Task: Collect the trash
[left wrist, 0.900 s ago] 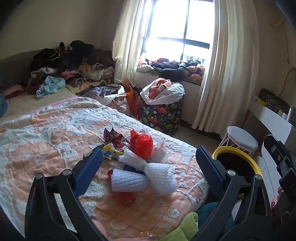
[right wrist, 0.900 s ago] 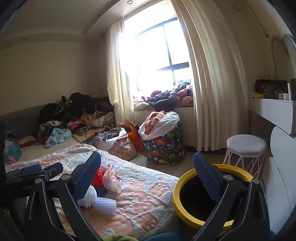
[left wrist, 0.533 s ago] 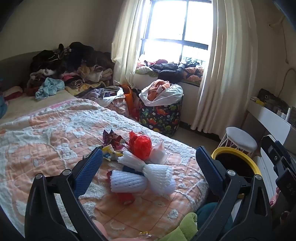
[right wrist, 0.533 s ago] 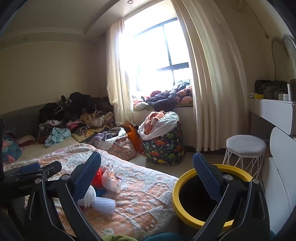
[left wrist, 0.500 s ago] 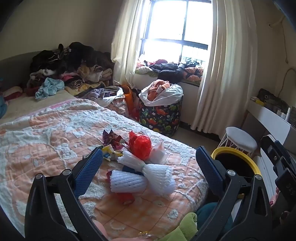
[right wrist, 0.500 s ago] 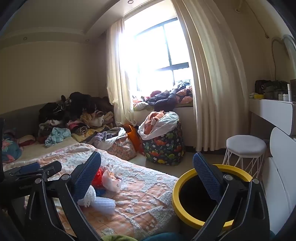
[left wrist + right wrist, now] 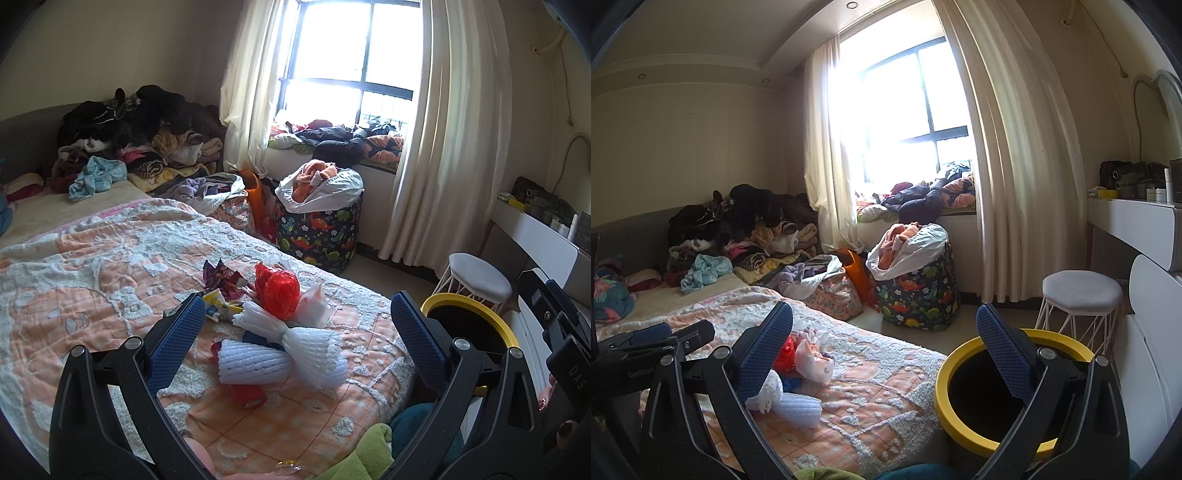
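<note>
A heap of trash lies on the orange bed blanket [image 7: 92,280]: white foam fruit nets [image 7: 280,354], a red plastic bag [image 7: 279,291], a purple wrapper [image 7: 221,275] and a red packet [image 7: 247,395]. My left gripper [image 7: 295,332] is open and empty, held just short of the foam nets. The yellow-rimmed black bin [image 7: 964,413] stands beside the bed's corner. My right gripper [image 7: 884,343] is open and empty, between the trash heap [image 7: 805,362] and the bin. The bin also shows in the left wrist view [image 7: 469,310].
Clothes are piled at the bed's head [image 7: 136,136] and on the window sill [image 7: 340,136]. A dinosaur-print laundry basket [image 7: 919,291] and a white stool [image 7: 1078,295] stand on the floor. A white dresser [image 7: 1137,221] is on the right.
The left gripper has drifted very slightly. The right gripper has not visibly moved. Both stay open and empty.
</note>
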A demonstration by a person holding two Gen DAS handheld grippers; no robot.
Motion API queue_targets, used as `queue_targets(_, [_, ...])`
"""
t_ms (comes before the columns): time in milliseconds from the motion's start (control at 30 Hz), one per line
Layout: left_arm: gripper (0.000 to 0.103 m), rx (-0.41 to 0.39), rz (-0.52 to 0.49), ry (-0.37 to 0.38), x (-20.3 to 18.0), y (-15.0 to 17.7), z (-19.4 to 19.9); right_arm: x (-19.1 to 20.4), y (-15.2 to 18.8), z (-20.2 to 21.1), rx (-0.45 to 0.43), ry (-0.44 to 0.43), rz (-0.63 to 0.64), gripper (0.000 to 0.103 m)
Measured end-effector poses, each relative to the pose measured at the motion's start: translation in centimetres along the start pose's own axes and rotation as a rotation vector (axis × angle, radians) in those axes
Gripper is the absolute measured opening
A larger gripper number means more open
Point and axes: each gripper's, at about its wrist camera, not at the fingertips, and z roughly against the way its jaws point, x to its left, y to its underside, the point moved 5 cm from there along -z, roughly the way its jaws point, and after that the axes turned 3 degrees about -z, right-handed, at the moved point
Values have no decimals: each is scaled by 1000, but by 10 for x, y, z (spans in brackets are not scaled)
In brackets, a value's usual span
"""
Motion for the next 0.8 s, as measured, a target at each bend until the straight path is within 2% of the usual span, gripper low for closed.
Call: queue_targets(800, [92, 6, -8, 12, -4, 0, 3, -4, 0, -2, 0, 3, -5, 97])
